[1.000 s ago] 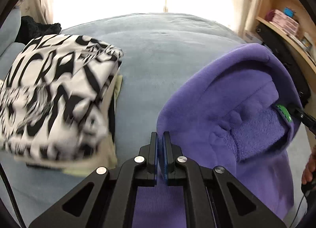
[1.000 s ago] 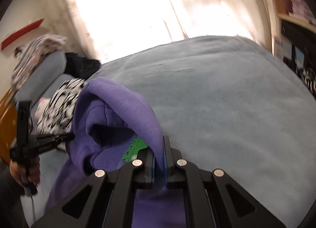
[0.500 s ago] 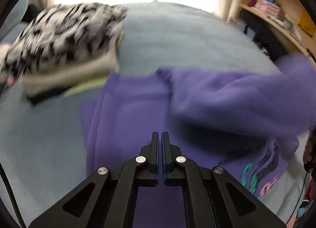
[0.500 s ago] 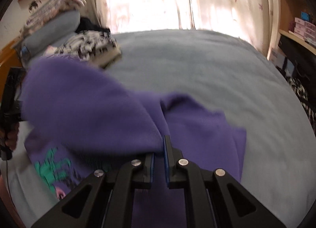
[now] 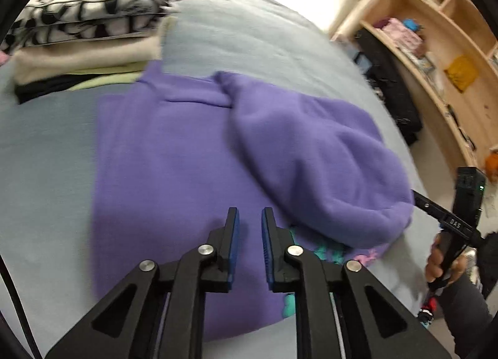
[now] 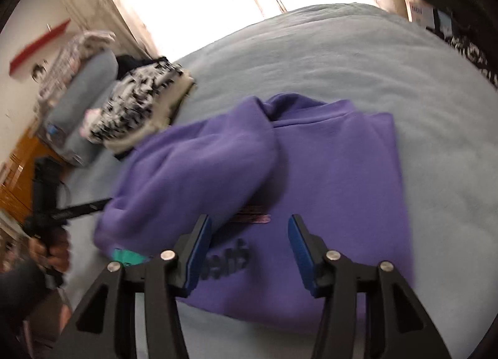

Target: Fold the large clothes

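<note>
Blurred grey bed (image 5: 280, 48) carries a purple hoodie (image 5: 174, 153), print half-hidden; left claw (image 5: 250, 219) and right claw (image 6: 249, 228) both opening, empty.

One purple sweatshirt (image 5: 174, 153), spread on bed (image 5: 249, 48), hood lump on near right. One stack of folded clothes (image 5: 84, 35) far left: four layers countable, namely black-and-white patterned, cream, pale green, black. Two grippers: left gripper (image 5: 250, 219), right gripper (image 6: 249, 228). One wooden shelf unit (image 5: 442, 57) far right.
</note>
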A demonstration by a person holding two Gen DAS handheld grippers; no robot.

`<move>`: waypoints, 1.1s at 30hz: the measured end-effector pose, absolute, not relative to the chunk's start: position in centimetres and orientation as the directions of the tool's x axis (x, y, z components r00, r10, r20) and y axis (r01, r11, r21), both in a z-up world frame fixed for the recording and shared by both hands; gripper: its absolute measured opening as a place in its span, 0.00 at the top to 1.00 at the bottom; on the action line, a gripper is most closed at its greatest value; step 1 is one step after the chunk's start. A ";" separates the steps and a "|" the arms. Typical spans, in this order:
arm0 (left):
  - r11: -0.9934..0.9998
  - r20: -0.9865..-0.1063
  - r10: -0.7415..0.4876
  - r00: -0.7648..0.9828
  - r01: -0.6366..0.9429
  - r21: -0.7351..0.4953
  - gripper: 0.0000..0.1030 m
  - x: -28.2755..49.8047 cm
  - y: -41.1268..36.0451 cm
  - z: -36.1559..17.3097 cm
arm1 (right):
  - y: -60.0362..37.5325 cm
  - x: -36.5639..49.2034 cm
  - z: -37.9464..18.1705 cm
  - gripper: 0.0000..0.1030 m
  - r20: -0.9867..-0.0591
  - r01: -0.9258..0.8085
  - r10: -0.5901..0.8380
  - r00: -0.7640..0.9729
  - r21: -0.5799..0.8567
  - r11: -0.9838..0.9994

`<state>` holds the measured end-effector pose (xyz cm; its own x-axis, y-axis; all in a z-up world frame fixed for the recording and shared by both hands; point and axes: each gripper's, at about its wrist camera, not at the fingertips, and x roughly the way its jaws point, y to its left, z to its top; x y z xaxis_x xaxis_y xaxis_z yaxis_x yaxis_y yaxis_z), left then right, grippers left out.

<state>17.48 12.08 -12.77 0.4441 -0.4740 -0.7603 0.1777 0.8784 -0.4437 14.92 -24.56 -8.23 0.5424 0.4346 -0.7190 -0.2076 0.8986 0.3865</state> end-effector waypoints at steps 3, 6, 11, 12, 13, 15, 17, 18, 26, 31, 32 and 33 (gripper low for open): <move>0.822 -0.720 -0.566 0.402 0.220 -0.525 0.86 17.8 10.6 -13.8 | -24.2 15.3 -9.1 0.50 -0.695 -0.204 0.503 0.513 0.471 0.858; 0.761 -0.667 -0.645 0.373 0.243 -0.601 0.85 18.5 9.3 -15.1 | -23.9 16.2 -10.5 0.50 -0.679 -0.191 0.548 0.488 0.530 0.826; 0.695 -0.597 -0.709 0.375 0.225 -0.683 0.81 20.1 8.6 -17.6 | -22.9 17.6 -12.2 0.50 -0.627 -0.190 0.616 0.477 0.611 0.769; 0.681 -0.583 -0.720 0.377 0.222 -0.698 0.80 20.3 8.6 -18.0 | -22.6 17.8 -12.5 0.50 -0.615 -0.193 0.630 0.473 0.626 0.756; 0.666 -0.566 -0.731 0.381 0.218 -0.714 0.80 20.5 8.6 -18.3 | -22.3 18.1 -12.8 0.50 -0.597 -0.197 0.652 0.467 0.649 0.735; 0.641 -0.538 -0.749 0.387 0.216 -0.736 0.79 20.9 8.5 -18.9 | -22.0 18.4 -13.2 0.50 -0.568 -0.201 0.682 0.460 0.682 0.703; 0.615 -0.504 -0.765 0.400 0.225 -0.755 0.79 21.2 8.2 -19.2 | -21.6 18.6 -13.4 0.50 -0.529 -0.211 0.719 0.450 0.719 0.662; 0.602 -0.487 -0.773 0.406 0.227 -0.766 0.79 21.3 8.1 -19.3 | -21.4 18.7 -13.5 0.50 -0.511 -0.216 0.734 0.447 0.735 0.643; 0.414 -0.263 -0.848 0.460 0.265 -0.871 0.79 21.3 7.8 -18.7 | -20.8 18.2 -12.0 0.93 -0.407 -0.246 0.779 0.477 0.789 0.563; 0.261 -0.127 -0.887 0.444 0.257 -0.930 0.75 22.3 7.5 -19.3 | -22.0 18.1 -11.5 0.94 -0.348 -0.186 0.772 0.532 0.842 0.507; 0.232 -0.097 -0.892 0.442 0.264 -0.936 0.75 22.4 7.6 -19.3 | -22.2 18.0 -11.5 0.94 -0.340 -0.175 0.771 0.539 0.850 0.497; 0.200 -0.063 -0.895 0.441 0.272 -0.941 0.74 22.4 7.8 -19.2 | -22.5 17.9 -11.5 0.94 -0.339 -0.163 0.768 0.544 0.855 0.493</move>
